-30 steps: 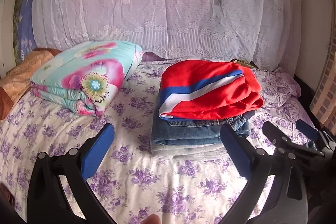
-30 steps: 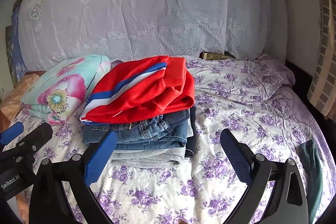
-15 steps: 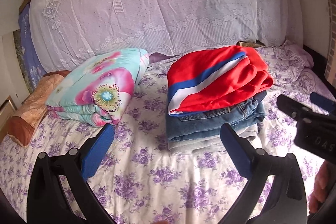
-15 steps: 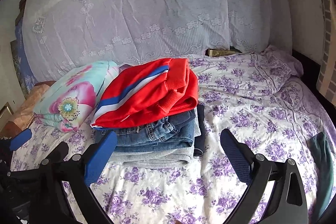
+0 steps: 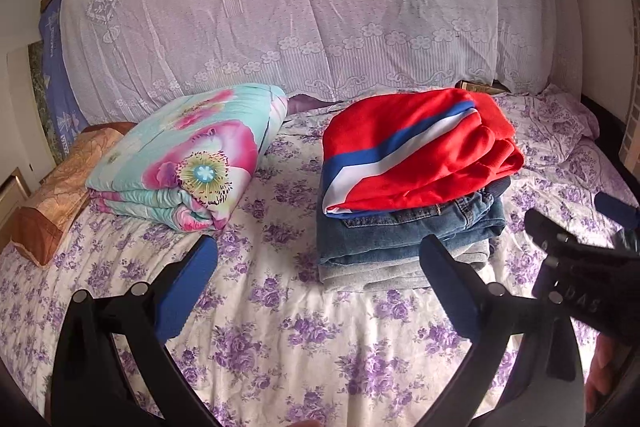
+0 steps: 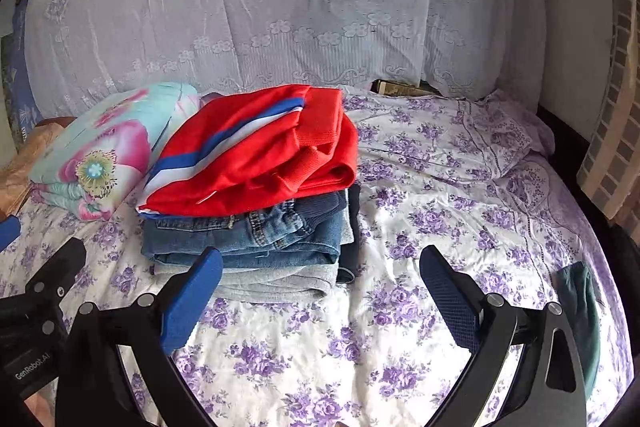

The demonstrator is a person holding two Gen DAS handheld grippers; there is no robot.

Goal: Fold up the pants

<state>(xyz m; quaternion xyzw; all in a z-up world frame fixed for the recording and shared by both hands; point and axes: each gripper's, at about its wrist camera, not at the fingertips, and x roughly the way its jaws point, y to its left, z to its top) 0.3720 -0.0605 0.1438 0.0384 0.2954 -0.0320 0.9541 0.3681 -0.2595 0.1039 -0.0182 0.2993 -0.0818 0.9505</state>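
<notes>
A stack of folded clothes lies on the bed: red pants with a blue and white stripe (image 5: 420,151) (image 6: 256,155) on top, blue jeans (image 5: 404,231) (image 6: 256,235) under them, a grey garment (image 6: 280,283) at the bottom. My left gripper (image 5: 318,267) hovers open in front of the stack, nothing between its fingers. My right gripper (image 6: 320,275) is open too, just right of the stack's front corner. Each gripper shows at the edge of the other's view: the right one (image 5: 580,227), and a part of the left one (image 6: 36,279).
A folded floral quilt (image 5: 188,155) lies left of the stack, with an orange pillow (image 5: 60,195) beyond it. A lace cover (image 5: 320,7) drapes the headboard. A dark green cloth (image 6: 580,311) lies at the bed's right edge. The flowered sheet (image 6: 440,187) spreads to the right.
Both grippers have pulled back and risen a little, so the stack and quilt sit further off. The right gripper has drifted nearer in the left view. Jaws stay open.
</notes>
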